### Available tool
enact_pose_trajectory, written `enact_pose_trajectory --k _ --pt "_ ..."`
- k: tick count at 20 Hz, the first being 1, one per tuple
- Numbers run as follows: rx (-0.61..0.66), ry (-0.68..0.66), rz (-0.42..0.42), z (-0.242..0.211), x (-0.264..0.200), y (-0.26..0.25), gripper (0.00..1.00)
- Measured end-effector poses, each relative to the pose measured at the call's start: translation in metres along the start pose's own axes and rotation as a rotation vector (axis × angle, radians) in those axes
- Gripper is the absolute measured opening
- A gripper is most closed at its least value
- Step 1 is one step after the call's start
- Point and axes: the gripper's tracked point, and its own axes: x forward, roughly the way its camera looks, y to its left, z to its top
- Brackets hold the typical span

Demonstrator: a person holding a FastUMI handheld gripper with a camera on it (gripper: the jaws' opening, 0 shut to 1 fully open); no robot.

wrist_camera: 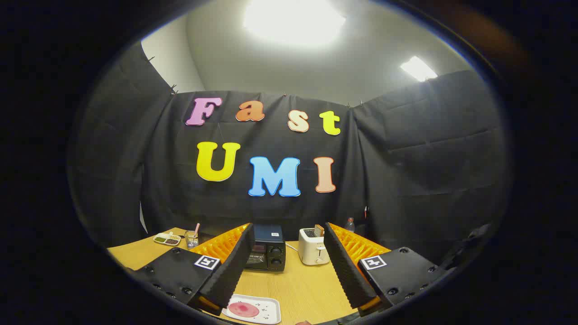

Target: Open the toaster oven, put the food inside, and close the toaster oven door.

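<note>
A small black toaster oven [266,253] stands at the back of the wooden table, beyond my left finger, with its door closed and two knobs on its right side. On a white rectangular tray [266,311] near the table's front edge lies a round pink piece of food [244,309], low between my fingers and close to the left one. My gripper [289,253] is open, held above the table with nothing between its fingers.
A white pop-up toaster [312,246] with bread in its slot stands right of the oven. A small dish with compartments [167,239] and a wire cup [191,238] sit at the back left. A bottle [350,224] shows behind my right finger.
</note>
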Motion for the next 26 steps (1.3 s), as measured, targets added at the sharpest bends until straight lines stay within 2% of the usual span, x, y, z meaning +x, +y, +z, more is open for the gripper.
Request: enact_pose_trajectory --k 14,26 --pt "0.055 0.005 0.023 0.004 -0.001 0.016 0.97" --pt "0.101 -0.009 0.068 0.009 0.071 0.071 0.97"
